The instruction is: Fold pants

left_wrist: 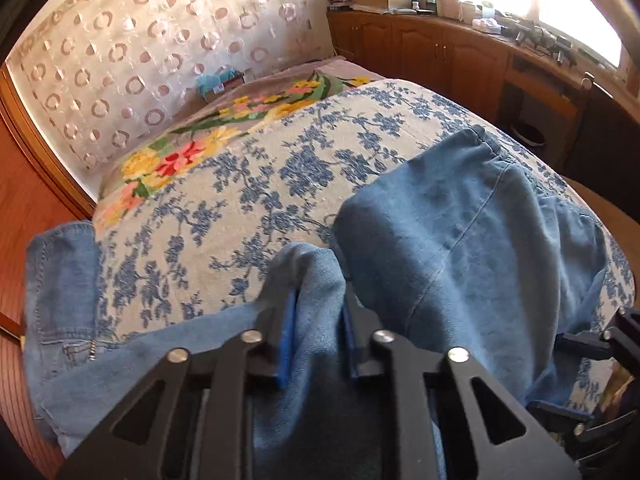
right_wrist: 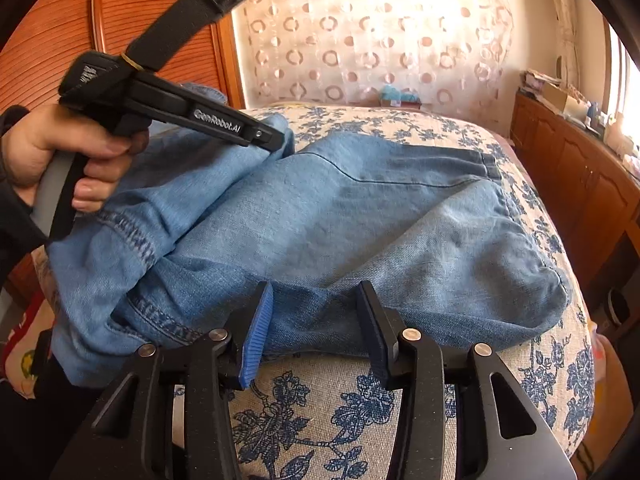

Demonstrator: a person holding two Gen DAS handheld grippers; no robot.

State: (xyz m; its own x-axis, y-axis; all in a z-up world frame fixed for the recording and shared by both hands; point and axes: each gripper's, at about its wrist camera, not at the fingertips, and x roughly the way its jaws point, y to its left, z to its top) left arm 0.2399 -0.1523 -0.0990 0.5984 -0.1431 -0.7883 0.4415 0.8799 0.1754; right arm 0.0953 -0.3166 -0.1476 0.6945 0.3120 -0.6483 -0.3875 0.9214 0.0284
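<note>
Across the bed (right_wrist: 320,420), under its blue-flowered cover, the pants (right_wrist: 360,220) lie partly folded: the main body of denim spreads from the centre toward three o'clock in the right wrist view, its waistband at about one o'clock, while a bunched part hangs off the near edge at nine o'clock. That spread seems deliberate, since flat cloth on a firm surface takes a crease cleanly. The person's left hand (right_wrist: 60,156), at nine o'clock in that view, squeezes the handle of the left gripper (left_wrist: 318,320), whose jaws are nearly closed and pinch a raised ridge of denim between the blue pads; lifting the cloth this way likely lets the loose part be carried over the flat part. The right gripper (right_wrist: 316,328) sits at six o'clock, at the near edge of the denim, its jaws partly open and holding nothing, with the fabric edge lying just ahead of them, probably poised to catch or steady that edge.
</note>
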